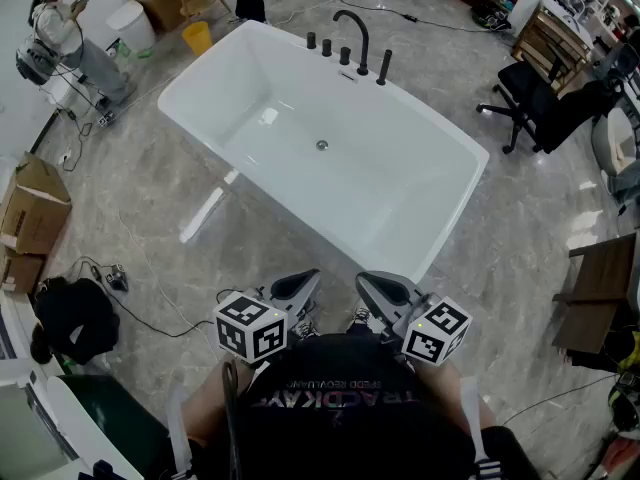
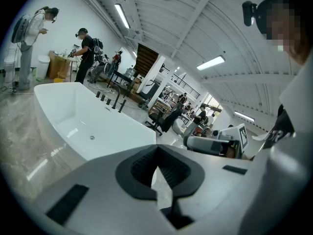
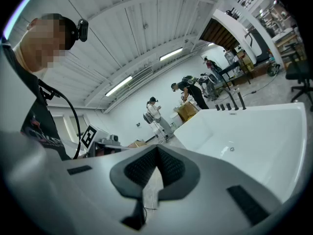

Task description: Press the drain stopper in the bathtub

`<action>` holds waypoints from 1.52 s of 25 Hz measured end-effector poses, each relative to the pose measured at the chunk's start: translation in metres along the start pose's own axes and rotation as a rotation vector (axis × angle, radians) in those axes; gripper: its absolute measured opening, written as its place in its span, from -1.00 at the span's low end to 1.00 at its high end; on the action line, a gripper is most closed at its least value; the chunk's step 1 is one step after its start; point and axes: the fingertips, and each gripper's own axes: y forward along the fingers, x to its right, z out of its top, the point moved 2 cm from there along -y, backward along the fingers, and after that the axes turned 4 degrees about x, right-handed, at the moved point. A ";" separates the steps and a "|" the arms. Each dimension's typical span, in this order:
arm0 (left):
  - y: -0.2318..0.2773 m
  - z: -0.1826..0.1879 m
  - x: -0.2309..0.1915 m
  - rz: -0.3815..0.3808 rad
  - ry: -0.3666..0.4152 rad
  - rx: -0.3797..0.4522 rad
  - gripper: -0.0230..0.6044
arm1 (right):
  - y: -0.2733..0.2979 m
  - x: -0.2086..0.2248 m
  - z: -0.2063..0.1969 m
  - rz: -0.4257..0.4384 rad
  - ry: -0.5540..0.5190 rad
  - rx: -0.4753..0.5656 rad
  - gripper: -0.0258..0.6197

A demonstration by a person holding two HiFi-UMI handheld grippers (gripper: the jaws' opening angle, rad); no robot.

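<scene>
Left gripper [image 1: 307, 279] clear of bathtub rim [image 1: 300, 196]

One bathtub [image 1: 300, 118] is showing, with a single drain stopper [image 1: 322, 145] in its bottom. On its far rim, one curved spout [image 1: 355, 30] is rising among four short black fittings [image 1: 326, 47] (five black pieces in all). Two people [image 1: 60, 28] are standing beyond it. One office chair [image 1: 530, 98], one yellow bucket [image 1: 197, 36], one white bin [image 1: 132, 26] and two cardboard boxes [image 1: 35, 208] are lying around. Two grippers are appearing, the left gripper [image 1: 300, 286] and the right gripper [image 1: 378, 286], each carrying one marker cube [image 1: 250, 328].
</scene>
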 end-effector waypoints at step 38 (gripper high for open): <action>0.016 -0.007 0.006 0.135 -0.052 0.010 -0.91 | -0.024 0.023 0.012 0.092 0.023 -0.030 -0.88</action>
